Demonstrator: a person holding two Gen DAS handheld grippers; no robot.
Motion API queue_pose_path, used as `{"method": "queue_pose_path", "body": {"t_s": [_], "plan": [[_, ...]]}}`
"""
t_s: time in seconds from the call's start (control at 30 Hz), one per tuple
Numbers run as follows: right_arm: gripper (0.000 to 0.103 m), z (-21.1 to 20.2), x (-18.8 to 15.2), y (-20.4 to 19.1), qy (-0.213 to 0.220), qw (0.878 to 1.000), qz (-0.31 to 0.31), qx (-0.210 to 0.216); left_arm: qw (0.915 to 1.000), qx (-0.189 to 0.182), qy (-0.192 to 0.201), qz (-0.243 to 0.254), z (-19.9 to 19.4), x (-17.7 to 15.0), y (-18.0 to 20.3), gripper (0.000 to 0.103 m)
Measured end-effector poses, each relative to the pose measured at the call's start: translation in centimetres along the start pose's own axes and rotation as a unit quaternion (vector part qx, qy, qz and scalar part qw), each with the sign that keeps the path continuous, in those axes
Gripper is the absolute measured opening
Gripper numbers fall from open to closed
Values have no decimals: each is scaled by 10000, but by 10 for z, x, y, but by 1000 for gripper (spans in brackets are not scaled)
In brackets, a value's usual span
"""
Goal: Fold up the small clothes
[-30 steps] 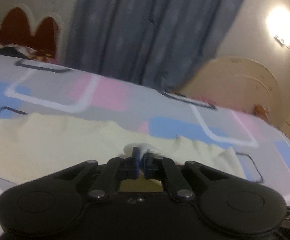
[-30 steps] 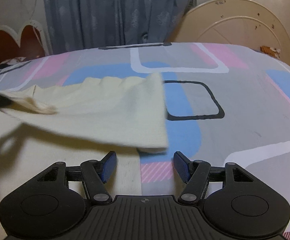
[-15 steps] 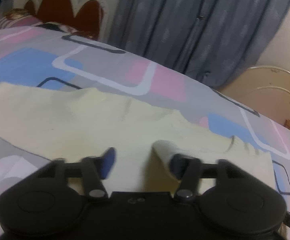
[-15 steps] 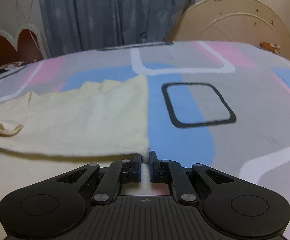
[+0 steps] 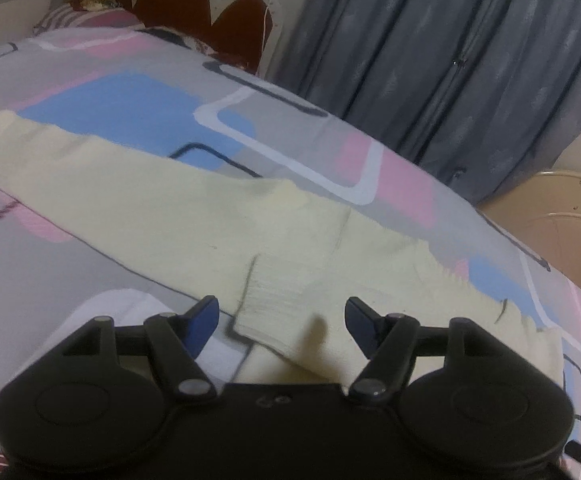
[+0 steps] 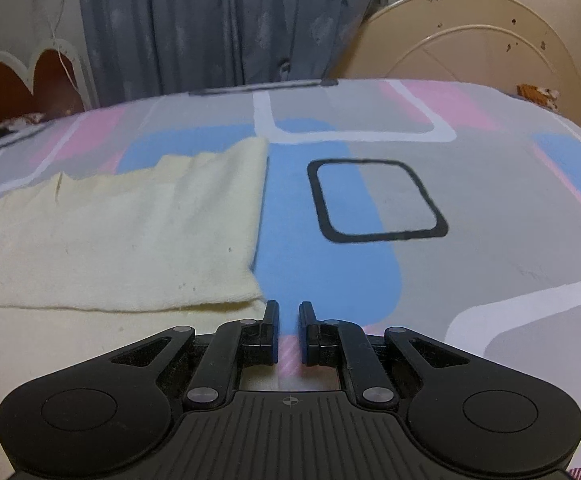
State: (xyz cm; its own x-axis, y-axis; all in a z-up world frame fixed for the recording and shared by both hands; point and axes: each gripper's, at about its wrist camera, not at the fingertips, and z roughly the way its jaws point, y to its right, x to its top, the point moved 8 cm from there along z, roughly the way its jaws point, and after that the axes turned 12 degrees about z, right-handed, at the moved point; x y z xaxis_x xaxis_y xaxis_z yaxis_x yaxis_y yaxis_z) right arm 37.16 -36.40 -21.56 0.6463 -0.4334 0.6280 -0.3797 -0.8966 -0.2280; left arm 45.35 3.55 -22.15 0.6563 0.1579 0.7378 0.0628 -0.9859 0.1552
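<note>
Cream knit garment (image 5: 194, 216) lies flat on the patterned bedsheet (image 5: 110, 104), folded over itself. Left gripper (image 5: 280, 322): jaws spread wide, just been opening, nothing gripped; a ribbed cuff (image 5: 274, 300) lies just ahead, between the tips. Right gripper (image 6: 288, 320): jaws drawn nearly together, only bedsheet visible in the gap; the garment's folded corner (image 6: 246, 292) sits just left of its left finger.

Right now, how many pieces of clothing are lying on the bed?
1. A single cream knit garment lies spread on the patterned bedsheet; in the right wrist view its folded edge sits at the left. Anything beyond the frame edges I cannot see.
</note>
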Motion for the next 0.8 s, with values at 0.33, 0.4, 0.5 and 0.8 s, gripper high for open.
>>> {"method": "queue_pose_path", "body": {"t_s": [0.33, 0.4, 0.5, 0.8], "plan": [[10, 35, 31, -21, -168, 9991, 157, 350, 9994, -87, -174, 279, 22, 2, 9, 67], [28, 46, 39, -22, -177, 9990, 228, 337, 9994, -71, -244, 237, 27, 1, 5, 67], [63, 56, 52, -21, -56, 9990, 318, 322, 9990, -102, -323, 275, 31, 0, 3, 67], [63, 65, 87, -23, 242, 9964, 632, 515, 9976, -304, -516, 358, 37, -7, 7, 51]]}}
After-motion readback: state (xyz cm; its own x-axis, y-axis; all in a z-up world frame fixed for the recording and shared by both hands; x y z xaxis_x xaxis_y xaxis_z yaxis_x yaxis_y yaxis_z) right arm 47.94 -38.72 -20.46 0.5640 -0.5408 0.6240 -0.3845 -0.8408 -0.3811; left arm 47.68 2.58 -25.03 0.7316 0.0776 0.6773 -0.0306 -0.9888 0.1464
